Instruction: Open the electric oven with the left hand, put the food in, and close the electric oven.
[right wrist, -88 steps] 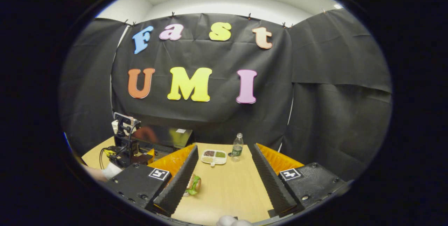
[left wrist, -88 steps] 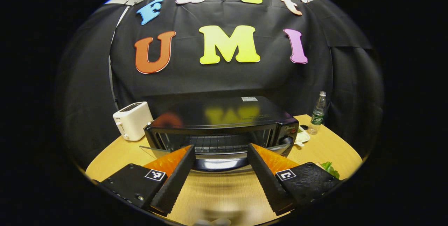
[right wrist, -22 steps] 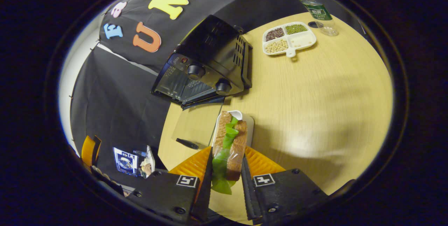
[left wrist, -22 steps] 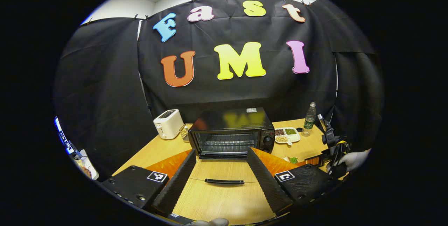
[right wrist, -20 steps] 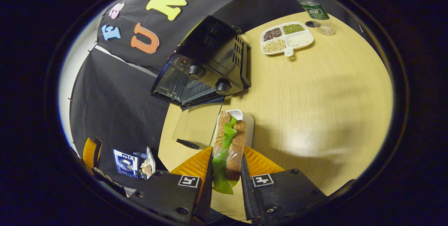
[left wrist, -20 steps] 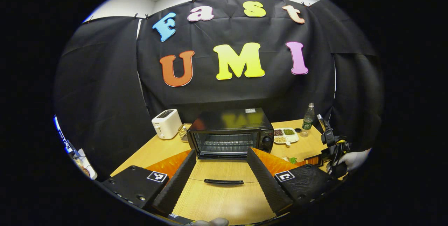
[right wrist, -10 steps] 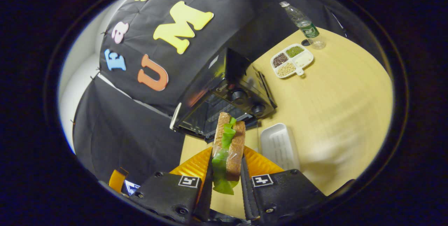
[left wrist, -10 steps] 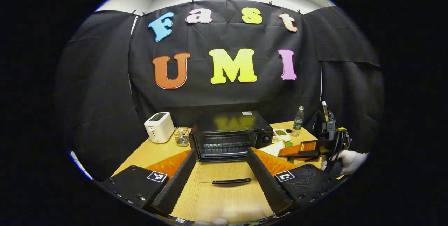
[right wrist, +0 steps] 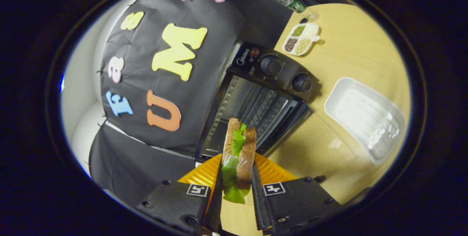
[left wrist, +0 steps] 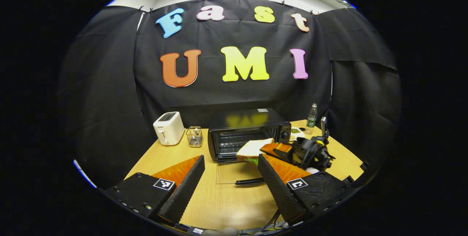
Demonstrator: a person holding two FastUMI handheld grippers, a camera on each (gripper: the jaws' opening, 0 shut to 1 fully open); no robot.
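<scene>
In the right gripper view the right gripper (right wrist: 237,192), clamped on the sandwich (right wrist: 237,155) at lower centre, has swung off the white tray (right wrist: 365,119) to face the open oven (right wrist: 256,108). The left gripper (left wrist: 230,188) hangs wide and empty; insertion looks next.

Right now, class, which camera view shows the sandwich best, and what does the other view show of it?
The right gripper view: the sandwich sits close up between the right gripper's fingers, bread and green lettuce clear. The left gripper view shows the sandwich small and farther off, in front of the open oven.
</scene>
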